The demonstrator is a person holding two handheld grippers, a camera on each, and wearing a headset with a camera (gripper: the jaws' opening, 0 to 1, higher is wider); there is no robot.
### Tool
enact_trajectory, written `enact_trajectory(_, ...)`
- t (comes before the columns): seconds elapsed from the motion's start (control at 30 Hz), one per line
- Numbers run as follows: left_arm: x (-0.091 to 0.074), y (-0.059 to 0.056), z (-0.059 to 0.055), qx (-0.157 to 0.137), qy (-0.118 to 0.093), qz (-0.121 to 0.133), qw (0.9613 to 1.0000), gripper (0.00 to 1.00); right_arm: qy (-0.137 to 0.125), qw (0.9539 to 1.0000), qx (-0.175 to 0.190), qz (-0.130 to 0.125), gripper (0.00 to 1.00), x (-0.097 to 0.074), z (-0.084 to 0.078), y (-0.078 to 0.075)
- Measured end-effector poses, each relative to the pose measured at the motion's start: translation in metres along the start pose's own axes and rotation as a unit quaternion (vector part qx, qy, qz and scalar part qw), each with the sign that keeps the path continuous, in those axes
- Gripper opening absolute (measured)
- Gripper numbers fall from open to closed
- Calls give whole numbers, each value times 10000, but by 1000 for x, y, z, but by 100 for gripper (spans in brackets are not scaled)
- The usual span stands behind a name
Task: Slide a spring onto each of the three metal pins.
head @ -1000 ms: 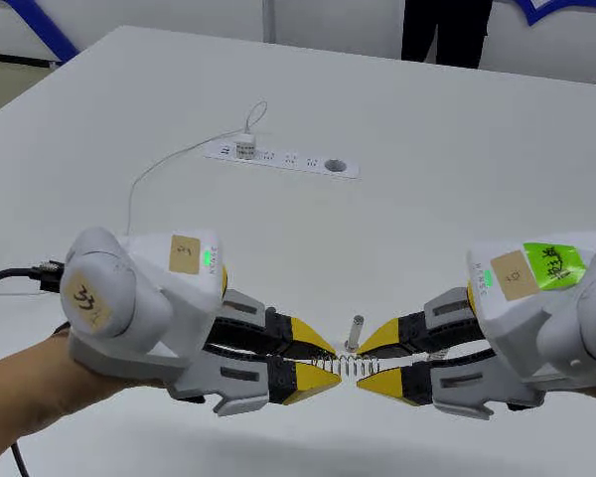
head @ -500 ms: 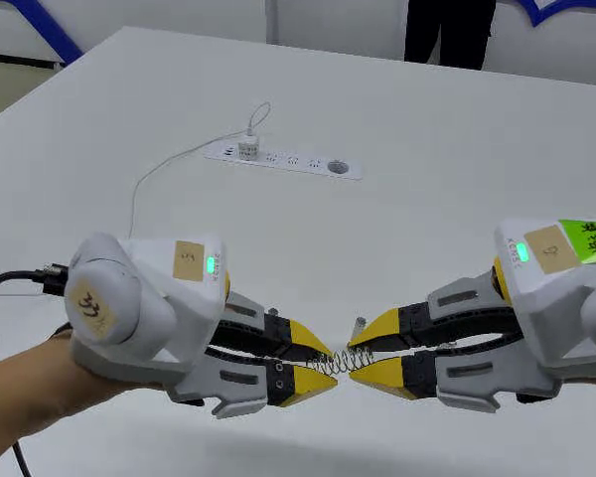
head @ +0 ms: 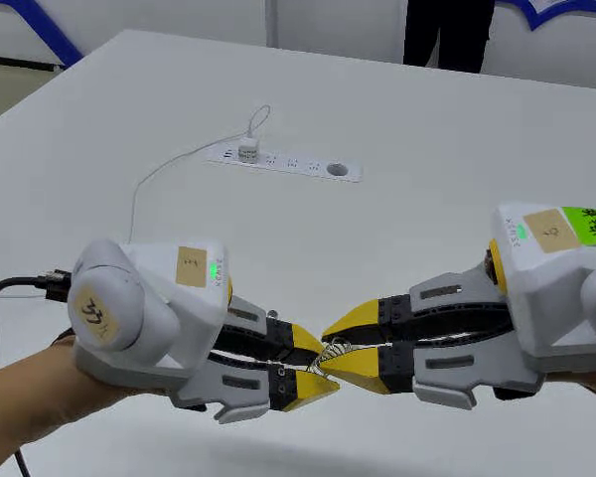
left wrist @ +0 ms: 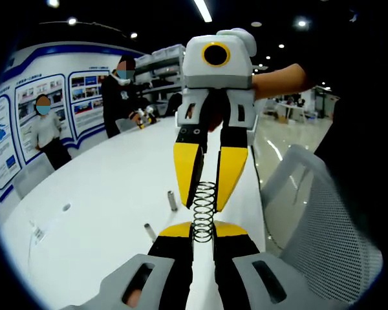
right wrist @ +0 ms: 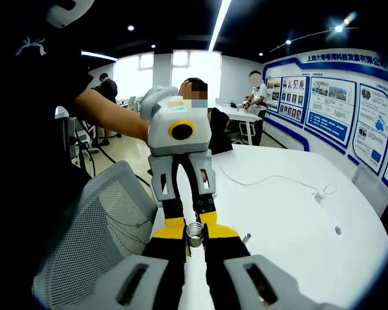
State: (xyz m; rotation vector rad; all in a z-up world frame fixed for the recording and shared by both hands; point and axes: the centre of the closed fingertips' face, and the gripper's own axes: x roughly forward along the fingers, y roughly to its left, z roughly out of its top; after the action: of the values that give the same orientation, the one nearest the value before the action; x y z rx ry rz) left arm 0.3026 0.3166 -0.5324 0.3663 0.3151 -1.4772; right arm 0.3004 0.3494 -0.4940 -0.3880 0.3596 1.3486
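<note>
Closer than a second ago, the right gripper (head: 326, 348) now meets the left gripper (left wrist: 204, 232) tip to tip, and the spring (left wrist: 204, 200) between them has shortened. Left fingers pinch one end. Right fingers straddle the other, and I cannot tell if they grip. One side should probably let go first, then the coil can be lined up over a pin (left wrist: 172, 200) on the counter (head: 377, 229). A third pin is hard to make out.

Yellow-tipped: left tool (left wrist: 204, 230), right tool (right wrist: 194, 229); spring (left wrist: 204, 210) silver; table (head: 397, 119) white.
</note>
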Motion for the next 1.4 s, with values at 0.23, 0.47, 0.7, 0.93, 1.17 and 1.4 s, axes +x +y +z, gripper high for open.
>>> enact_trajectory(0.23, 0, 1, -1, -41, -26, 7, 10000, 10, -35, 9999, 157, -37, 11, 5, 3, -2)
enact_trajectory(0.47, -3, 7, -3, -353, -152, 89, 9992, 11, 58, 9999, 84, -107, 10, 5, 1, -8)
enact_trajectory(0.7, -9, 14, -9, -524, -146, 201, 9983, 15, 13, 9998, 81, -205, 10, 5, 6, -16)
enact_trajectory(0.93, -18, 24, -14, -690, -157, 385, 9967, 27, 96, 9993, 59, -359, 10, 2, 2, -32)
enact_trajectory(1.17, -30, 37, -20, -869, -147, 705, 9936, 39, 152, 9978, 166, -621, 10, -2, -6, -51)
enact_trajectory(1.4, -41, 51, -26, -952, -62, 1043, 9900, 51, 229, 9943, 362, -979, 10, -10, -20, -75)
